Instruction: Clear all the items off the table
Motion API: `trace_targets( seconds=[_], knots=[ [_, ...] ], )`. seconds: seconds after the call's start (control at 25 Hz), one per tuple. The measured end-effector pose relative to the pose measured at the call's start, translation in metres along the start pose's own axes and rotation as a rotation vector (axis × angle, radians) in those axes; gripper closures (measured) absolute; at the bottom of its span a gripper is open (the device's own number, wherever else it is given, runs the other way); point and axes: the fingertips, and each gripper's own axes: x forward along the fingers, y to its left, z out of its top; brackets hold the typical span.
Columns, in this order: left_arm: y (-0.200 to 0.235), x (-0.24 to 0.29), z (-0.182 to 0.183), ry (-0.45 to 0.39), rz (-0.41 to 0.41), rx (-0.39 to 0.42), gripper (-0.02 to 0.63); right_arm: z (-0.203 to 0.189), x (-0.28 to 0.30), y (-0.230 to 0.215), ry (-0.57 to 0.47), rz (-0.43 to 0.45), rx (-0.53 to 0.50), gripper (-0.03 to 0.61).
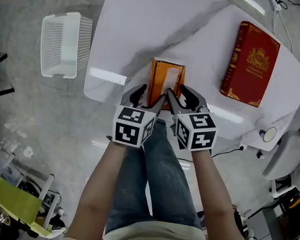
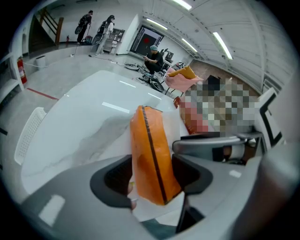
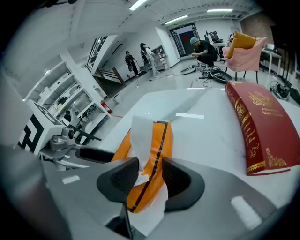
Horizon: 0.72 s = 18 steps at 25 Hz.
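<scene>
An orange tissue box [image 1: 166,79] with a white tissue sticking out lies at the near edge of the white table [image 1: 137,24]. My left gripper [image 1: 149,98] straddles the box's left near part. In the left gripper view the box [image 2: 150,150] stands between the dark pads with a gap on the left side, so the left gripper [image 2: 152,176] is open. My right gripper [image 1: 182,99] straddles the right near part. In the right gripper view the box [image 3: 152,145] and its tissue sit between the pads without clear pressure, so the right gripper [image 3: 150,180] is open.
A red hardback book [image 1: 251,63] [image 3: 262,126] lies on the table's far right. A white plastic basket [image 1: 65,44] [image 2: 26,133] stands on the floor left of the table. White furniture and cables crowd the floor at the right. People are far off in the room.
</scene>
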Motion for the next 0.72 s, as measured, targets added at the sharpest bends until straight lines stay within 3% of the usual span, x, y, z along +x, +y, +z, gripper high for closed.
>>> trace_targets(
  seconds=[0.72],
  knots=[
    [0.0031, 0.0027, -0.0010, 0.011, 0.006, -0.012, 0.334, -0.0011, -0.0008, -0.0079, -0.014, -0.094, -0.028, 0.377]
  ],
)
